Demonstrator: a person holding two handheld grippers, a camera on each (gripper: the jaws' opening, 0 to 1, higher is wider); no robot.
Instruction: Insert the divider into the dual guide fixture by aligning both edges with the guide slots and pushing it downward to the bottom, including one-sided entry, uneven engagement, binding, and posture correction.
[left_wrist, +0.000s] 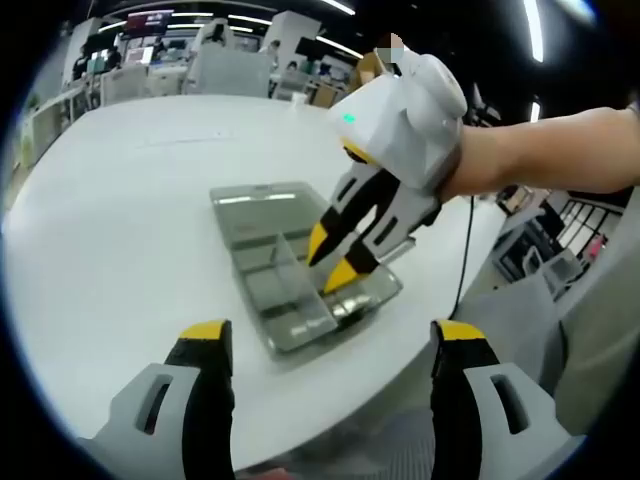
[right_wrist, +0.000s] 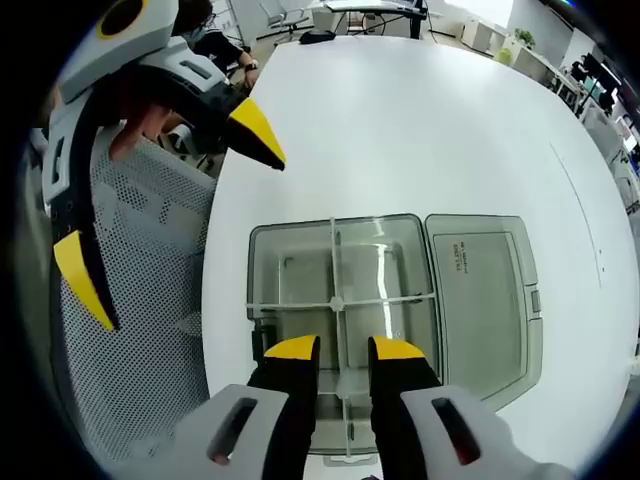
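Observation:
A clear plastic box (right_wrist: 270, 260) lies on the white table with its lid (right_wrist: 480, 300) folded open beside it. Inside it a long clear divider (right_wrist: 334, 255) stands upright, crossed by a shorter one (right_wrist: 400, 298). My right gripper (right_wrist: 345, 350) hovers over the box's near half, jaws a little apart on either side of the long divider. From the left gripper view, the same right gripper (left_wrist: 332, 262) reaches down at the box (left_wrist: 300, 325), next to the upright divider (left_wrist: 283, 262). My left gripper (left_wrist: 332, 335) stands wide open off the table's edge, holding nothing.
The round white table (left_wrist: 130, 200) stretches far beyond the box. A grey mesh chair (right_wrist: 140, 330) sits just off the table's edge, under the left gripper (right_wrist: 170, 205). A person's forearm (left_wrist: 560, 150) holds the right gripper. Desks and chairs fill the room behind.

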